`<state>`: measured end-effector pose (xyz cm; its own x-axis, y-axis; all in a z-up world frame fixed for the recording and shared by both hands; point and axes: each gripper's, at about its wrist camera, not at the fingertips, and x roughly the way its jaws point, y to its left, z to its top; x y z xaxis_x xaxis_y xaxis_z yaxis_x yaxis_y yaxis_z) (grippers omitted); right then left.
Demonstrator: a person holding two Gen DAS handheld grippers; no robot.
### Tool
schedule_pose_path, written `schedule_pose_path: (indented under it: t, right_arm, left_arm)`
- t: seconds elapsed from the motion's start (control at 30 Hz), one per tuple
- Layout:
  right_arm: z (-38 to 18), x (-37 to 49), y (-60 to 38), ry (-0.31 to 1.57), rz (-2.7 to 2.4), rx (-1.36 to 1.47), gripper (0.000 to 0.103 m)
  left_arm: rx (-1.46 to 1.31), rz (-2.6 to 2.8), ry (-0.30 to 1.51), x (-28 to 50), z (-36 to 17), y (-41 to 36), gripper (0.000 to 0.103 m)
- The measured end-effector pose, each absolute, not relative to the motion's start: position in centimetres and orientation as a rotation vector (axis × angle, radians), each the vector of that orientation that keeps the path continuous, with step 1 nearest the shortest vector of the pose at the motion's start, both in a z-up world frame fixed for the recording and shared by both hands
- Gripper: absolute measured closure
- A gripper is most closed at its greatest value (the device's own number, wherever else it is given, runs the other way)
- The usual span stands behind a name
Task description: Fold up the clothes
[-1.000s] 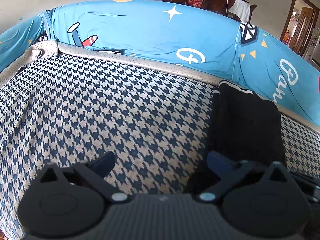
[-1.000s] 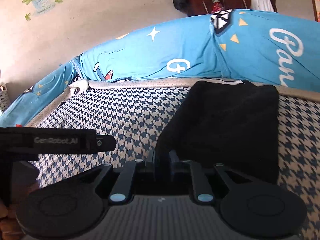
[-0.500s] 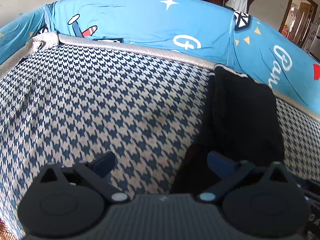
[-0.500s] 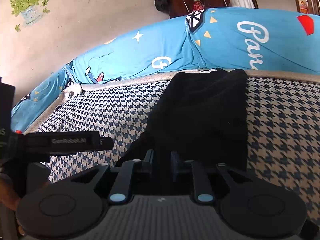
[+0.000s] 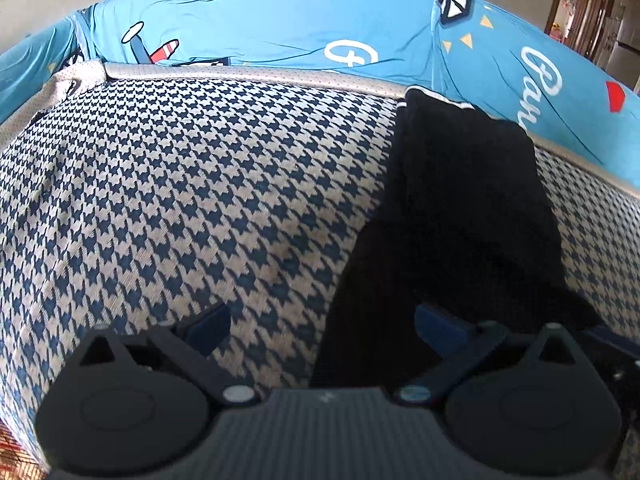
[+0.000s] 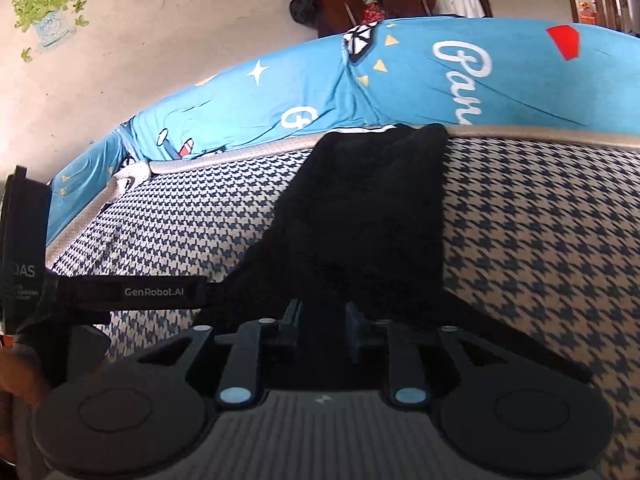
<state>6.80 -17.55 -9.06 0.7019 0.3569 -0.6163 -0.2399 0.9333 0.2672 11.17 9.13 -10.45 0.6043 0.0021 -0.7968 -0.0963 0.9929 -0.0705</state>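
Right wrist: near hem of black garment (image 6: 372,208) is pinched by right gripper (image 6: 322,326). Left gripper (image 5: 320,320), spread wide, should be closed on the hem beside it before lifting.

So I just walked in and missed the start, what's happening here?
A person with two handheld grippers is folding a black garment on a houndstooth-covered sofa seat. The right gripper has its jaws shut on the garment's near edge. The left gripper hangs open beside it, holding nothing.
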Motion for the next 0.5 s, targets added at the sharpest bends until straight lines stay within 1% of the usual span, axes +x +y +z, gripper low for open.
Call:
schedule_pose_path:
  t: [0.07, 0.5]
  right_arm:
    - [-9.0, 5.9, -18.2, 0.718, 0.307, 0.179, 0.075]
    - [-9.3, 1.9, -23.7, 0.703, 0.048, 0.230, 0.074]
  left_arm:
    - [-0.104, 0.053, 0.926, 10.8, -10.7, 9.1, 0.001]
    - [-0.013, 0.034, 0.939, 8.0, -12.1, 8.0, 0.000]
